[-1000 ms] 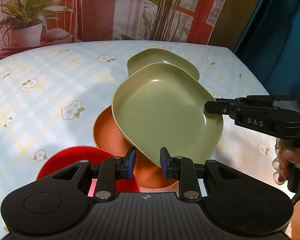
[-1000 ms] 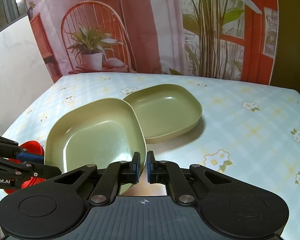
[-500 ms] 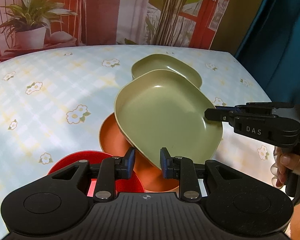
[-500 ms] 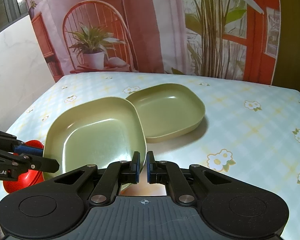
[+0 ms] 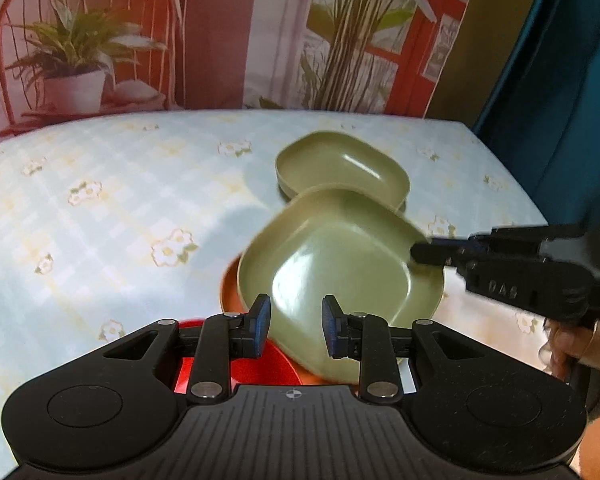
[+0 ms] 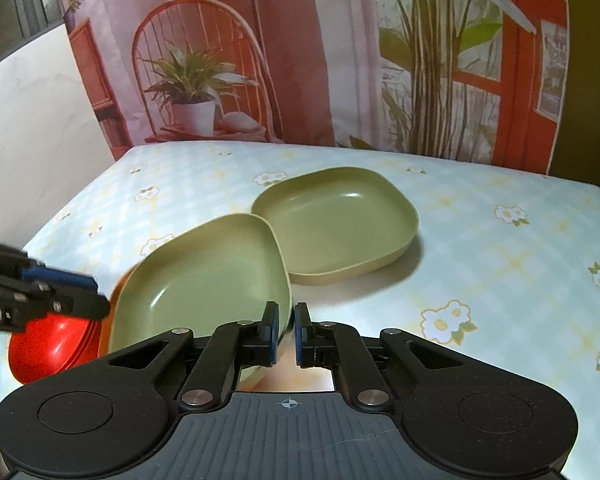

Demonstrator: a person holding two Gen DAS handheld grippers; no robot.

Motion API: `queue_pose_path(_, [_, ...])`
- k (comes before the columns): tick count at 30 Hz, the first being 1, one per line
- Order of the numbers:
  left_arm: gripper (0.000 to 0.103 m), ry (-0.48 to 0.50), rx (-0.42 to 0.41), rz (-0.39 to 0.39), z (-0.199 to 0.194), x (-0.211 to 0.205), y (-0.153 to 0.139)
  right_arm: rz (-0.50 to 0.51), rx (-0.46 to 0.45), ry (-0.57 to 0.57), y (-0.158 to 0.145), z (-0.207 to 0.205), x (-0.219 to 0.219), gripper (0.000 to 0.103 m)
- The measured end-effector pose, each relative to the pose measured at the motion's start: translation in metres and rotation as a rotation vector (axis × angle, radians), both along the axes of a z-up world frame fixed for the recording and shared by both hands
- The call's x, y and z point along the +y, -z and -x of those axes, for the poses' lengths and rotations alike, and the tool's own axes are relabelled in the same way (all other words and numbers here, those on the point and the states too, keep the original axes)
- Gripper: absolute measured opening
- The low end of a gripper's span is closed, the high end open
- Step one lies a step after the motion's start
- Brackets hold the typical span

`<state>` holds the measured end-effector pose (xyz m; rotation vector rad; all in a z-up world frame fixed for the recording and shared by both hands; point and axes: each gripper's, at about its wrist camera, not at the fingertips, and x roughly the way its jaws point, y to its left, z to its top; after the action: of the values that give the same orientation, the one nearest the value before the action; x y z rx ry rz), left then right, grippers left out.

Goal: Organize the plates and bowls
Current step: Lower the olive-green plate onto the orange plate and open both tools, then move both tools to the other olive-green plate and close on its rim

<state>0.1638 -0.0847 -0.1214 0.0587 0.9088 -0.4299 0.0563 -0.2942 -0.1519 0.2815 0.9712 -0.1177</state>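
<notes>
Green plate (image 5: 340, 264), tilted, overlaps an orange plate (image 5: 230, 292) and a red bowl (image 5: 256, 364) on the floral surface (image 5: 120, 208); left gripper (image 5: 294, 326) jaws apart, gripping nothing. Second green plate (image 5: 340, 164) lies behind. Right wrist view: right gripper (image 6: 285, 334) jaws clenched on the tilted green plate's rim.
</notes>
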Motion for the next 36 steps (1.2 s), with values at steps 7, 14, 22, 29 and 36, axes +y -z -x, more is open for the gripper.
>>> queue_pose_path(7, [0.029, -0.018, -0.02, 0.005, -0.004, -0.001, -0.006, 0.013, 0.021, -0.026, 0.006, -0.005, 0.013, 0.007])
queue_pose_path(14, [0.029, -0.014, -0.008, 0.005, -0.007, -0.001, 0.0, 0.022, 0.055, -0.035, 0.015, -0.001, 0.02, 0.008])
queue_pose_path(22, [0.029, -0.011, -0.009, 0.009, -0.007, -0.002, 0.001, 0.059, 0.072, -0.045, 0.014, -0.003, 0.026, 0.008])
queue_pose_path(29, [0.029, -0.015, -0.014, 0.012, -0.006, -0.001, -0.001, 0.061, 0.068, -0.044, 0.012, -0.004, 0.027, 0.018])
queue_pose_path(36, [0.029, -0.024, -0.022, 0.008, -0.009, -0.001, -0.004, 0.066, 0.028, -0.028, -0.001, -0.007, 0.02, 0.019])
